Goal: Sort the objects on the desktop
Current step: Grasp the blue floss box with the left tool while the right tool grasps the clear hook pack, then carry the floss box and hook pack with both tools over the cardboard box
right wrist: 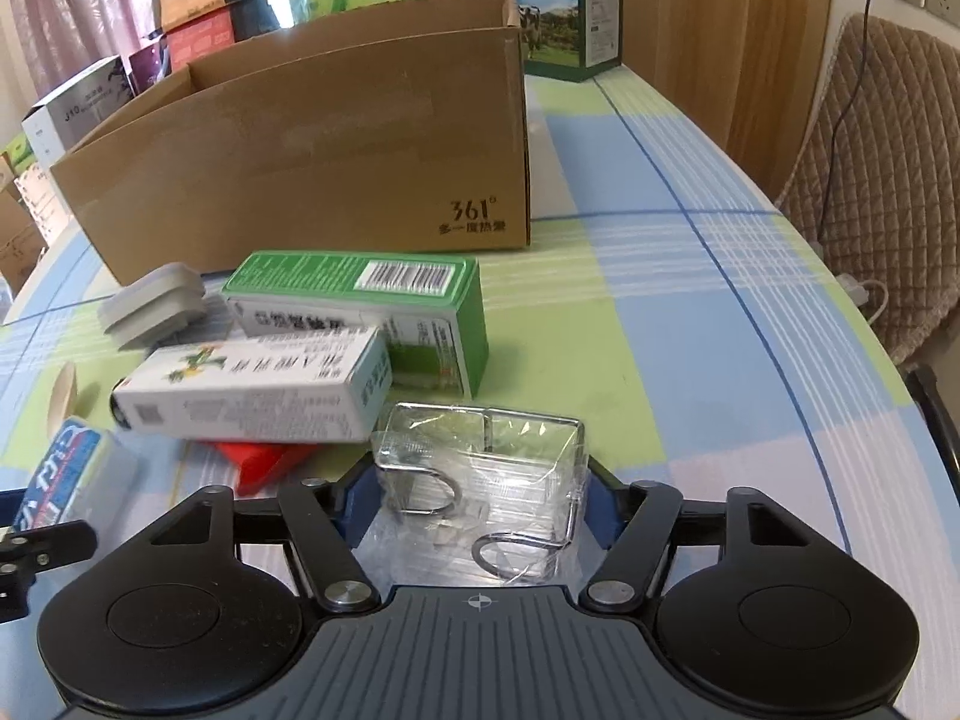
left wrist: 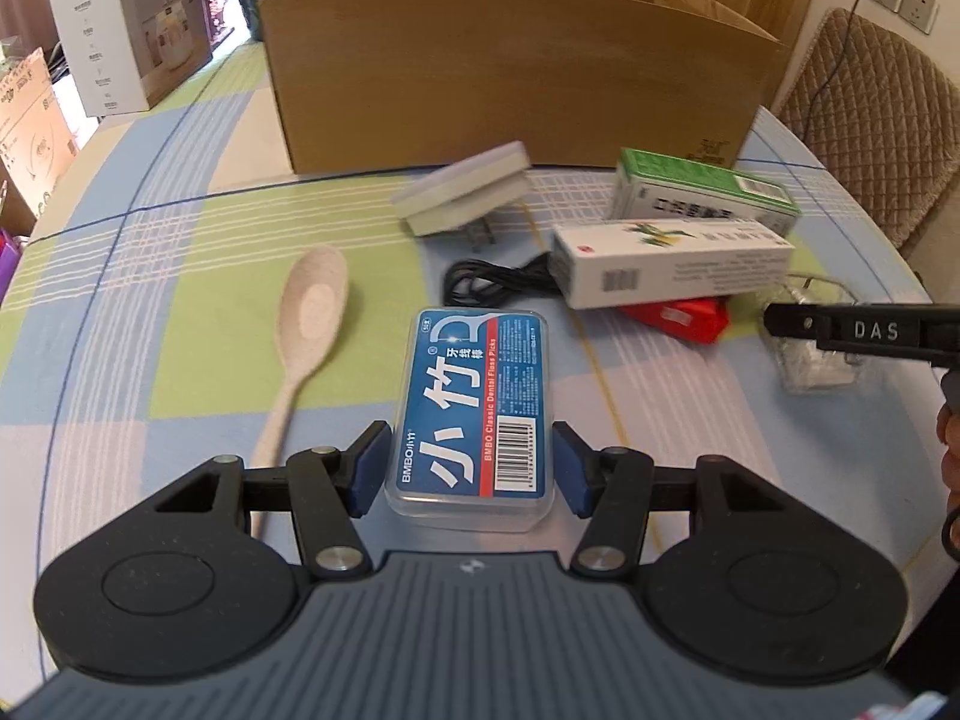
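Both claws stand wide, each straddling an item with no firm contact visible: left gripper (left wrist: pixel 469 468) has the floss pick case (left wrist: pixel 472 408) between its pads, right gripper (right wrist: pixel 477 501) brackets the plastic-wrapped wire rack (right wrist: pixel 483 480). Sorting looks barely begun. Lying loose before the cardboard box (left wrist: pixel 516 69), nearest first: spoon (left wrist: pixel 306 324), red packet (left wrist: pixel 684 317), black cable (left wrist: pixel 498 279), white carton (left wrist: pixel 666 264), green carton (left wrist: pixel 702 192), grey plug adapter (left wrist: pixel 465 189). Box interior hidden, contents undetermined.
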`<state>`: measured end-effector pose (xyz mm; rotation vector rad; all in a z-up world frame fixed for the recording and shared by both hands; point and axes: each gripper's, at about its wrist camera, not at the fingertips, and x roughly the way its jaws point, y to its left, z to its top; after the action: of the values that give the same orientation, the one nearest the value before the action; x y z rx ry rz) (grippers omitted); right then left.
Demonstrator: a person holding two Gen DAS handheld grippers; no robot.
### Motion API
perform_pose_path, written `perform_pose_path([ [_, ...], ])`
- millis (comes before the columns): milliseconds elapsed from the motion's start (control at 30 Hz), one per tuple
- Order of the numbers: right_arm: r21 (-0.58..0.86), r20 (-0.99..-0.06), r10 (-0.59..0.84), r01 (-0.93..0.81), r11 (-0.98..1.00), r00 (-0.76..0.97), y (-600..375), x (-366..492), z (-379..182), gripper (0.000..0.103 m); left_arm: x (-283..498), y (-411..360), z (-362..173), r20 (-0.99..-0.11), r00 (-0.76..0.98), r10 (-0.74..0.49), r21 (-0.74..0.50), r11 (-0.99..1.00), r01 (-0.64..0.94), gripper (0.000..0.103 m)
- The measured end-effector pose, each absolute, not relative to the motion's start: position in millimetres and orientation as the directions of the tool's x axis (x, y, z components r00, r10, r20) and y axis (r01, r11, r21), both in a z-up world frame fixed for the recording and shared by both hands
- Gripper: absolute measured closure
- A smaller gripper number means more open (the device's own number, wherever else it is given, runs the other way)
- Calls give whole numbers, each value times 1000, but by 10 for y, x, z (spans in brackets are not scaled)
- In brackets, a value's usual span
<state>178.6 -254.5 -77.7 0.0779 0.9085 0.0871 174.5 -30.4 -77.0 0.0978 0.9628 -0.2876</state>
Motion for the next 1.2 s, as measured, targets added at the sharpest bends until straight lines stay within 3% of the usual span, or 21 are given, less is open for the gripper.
perform_pose_path([
  [300,125,-786,182,-137,983,591,-2520,1222,-742,39,1526,-480,-781,-825,517,-229,-74,950,304,51],
  [433,100,-773,188,-177,979,606,-2467,1100,-766,38,1492,-522,-811,-825,519,-225,-67,950,305,46],
  [600,111,-763,182,-151,982,621,-2478,1026,-796,25,1463,-553,-835,-807,549,-218,-38,946,321,42],
  [700,110,-757,173,-138,984,630,-2477,1003,-807,24,1470,-557,-858,-802,555,-221,-37,946,323,42],
  [933,91,-752,145,-116,989,644,-2454,1008,-812,25,1495,-573,-900,-796,566,-215,-32,949,315,43],
  [1000,61,-749,134,-134,989,649,-2406,1000,-812,36,1496,-578,-902,-795,568,-213,-28,948,316,43],
  [1100,22,-744,118,-152,988,657,-2355,982,-809,38,1487,-592,-896,-795,573,-199,-6,947,321,52],
  [1200,6,-742,111,-159,987,662,-2342,967,-787,39,1478,-583,-861,-800,562,-211,-25,947,320,52],
])
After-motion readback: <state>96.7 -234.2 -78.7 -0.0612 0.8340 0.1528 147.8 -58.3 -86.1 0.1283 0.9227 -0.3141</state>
